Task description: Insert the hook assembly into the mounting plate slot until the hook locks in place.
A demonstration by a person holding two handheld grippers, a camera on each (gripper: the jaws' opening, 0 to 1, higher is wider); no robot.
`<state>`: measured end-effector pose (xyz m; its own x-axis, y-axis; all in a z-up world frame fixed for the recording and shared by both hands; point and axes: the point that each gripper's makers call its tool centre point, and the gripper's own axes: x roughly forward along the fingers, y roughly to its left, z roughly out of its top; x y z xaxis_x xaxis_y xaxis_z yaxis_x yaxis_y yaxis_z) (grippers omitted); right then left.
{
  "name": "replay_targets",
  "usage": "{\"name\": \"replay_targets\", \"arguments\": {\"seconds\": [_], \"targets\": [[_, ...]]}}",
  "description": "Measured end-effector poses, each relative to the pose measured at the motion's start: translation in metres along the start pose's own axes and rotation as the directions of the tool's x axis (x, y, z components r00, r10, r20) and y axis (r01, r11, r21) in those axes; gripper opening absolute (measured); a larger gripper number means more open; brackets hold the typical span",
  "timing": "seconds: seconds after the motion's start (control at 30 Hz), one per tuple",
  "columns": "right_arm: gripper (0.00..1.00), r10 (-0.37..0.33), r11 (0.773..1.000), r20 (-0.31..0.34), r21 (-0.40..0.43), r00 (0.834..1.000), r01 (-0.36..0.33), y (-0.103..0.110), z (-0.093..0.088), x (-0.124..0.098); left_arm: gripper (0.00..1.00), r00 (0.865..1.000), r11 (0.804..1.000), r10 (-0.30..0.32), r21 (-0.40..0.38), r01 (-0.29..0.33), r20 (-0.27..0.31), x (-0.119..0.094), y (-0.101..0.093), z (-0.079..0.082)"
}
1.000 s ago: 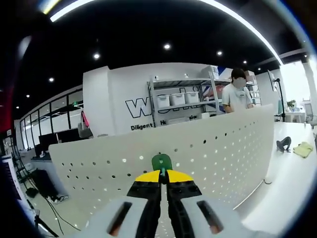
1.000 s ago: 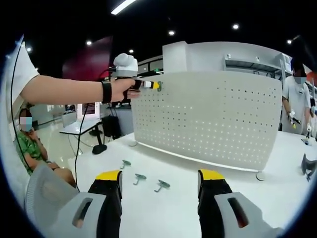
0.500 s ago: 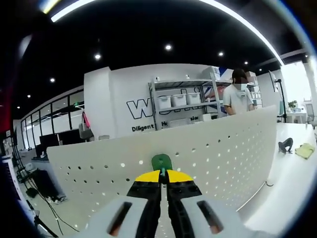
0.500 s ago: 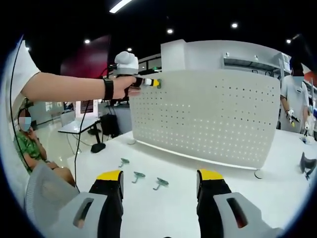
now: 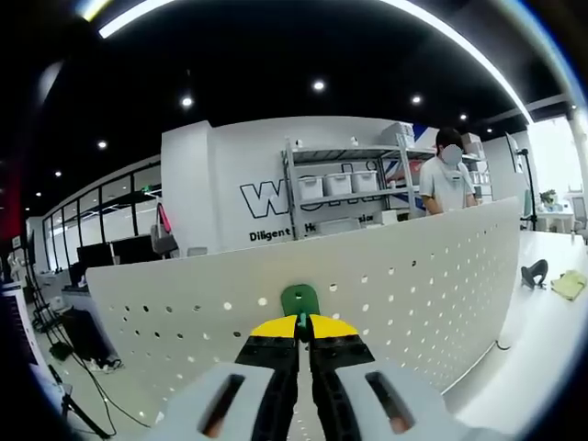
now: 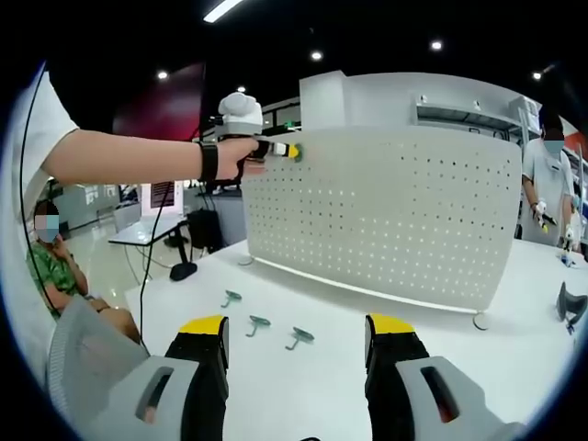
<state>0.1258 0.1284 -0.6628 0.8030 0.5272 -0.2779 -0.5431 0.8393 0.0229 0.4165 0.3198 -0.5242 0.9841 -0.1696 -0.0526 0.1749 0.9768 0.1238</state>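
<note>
A metal shelving rack (image 5: 344, 188) stood against the far white wall, white bins (image 5: 329, 185) lined up on its upper shelf, dark lettering (image 5: 266, 197) beside them. A person in a white shirt (image 5: 450, 179) stood near that rack. Out left, dark monitors (image 5: 115, 250) sat on desks. Someone in green (image 6: 57, 266) sat low beside the white tabletop (image 6: 303, 386). Round ceiling lights (image 5: 318, 85) glowed overhead.

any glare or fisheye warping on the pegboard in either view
Left gripper view: the pegboard bows into a curved arc from fisheye distortion, evenly lit, no glare; the green hook is sharp. Right gripper view: the board's upper edge curves, with a bright reflection on the table along its base.
</note>
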Motion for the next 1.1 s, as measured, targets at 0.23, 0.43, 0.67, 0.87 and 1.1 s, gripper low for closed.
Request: {"name": "replay_targets", "arguments": {"seconds": [0.23, 0.43, 0.67, 0.87, 1.1], "targets": [[0.6, 0.002, 1.0, 0.003, 0.002, 1.0, -0.002, 0.0007, 0.0008, 0.0013, 0.03, 0.999, 0.998, 0.021, 0.064, -0.019, -0.026, 0.0011, -0.0007, 0.0005], [0.61, 0.012, 1.0, 0.003, 0.004, 1.0, -0.012, 0.0042, -0.0012, 0.002, 0.02, 0.998, 0.998, 0.055, 0.027, -0.054, -0.042, 0.0016, 0.0002, -0.0002], [0.61, 0.006, 1.0, 0.01, 0.008, 1.0, -0.006, 0.0019, 0.0003, 0.0005, 0.02, 0.996, 0.996, 0.071, -0.046, -0.073, -0.051, 0.0011, 0.0012, -0.0005], [0.6, 0.006, 1.0, 0.012, 0.012, 1.0, -0.006, 0.0019, -0.0003, 0.0005, 0.03, 0.997, 0.998, 0.064, 0.014, -0.063, -0.047, 0.0023, 0.0019, -0.0006], [0.6, 0.0, 1.0, 0.021, 0.017, 1.0, -0.001, 0.0015, 0.0016, -0.0007, 0.03, 0.997, 0.998, 0.063, 0.018, -0.062, -0.051, 0.0031, 0.0006, -0.004]]}}
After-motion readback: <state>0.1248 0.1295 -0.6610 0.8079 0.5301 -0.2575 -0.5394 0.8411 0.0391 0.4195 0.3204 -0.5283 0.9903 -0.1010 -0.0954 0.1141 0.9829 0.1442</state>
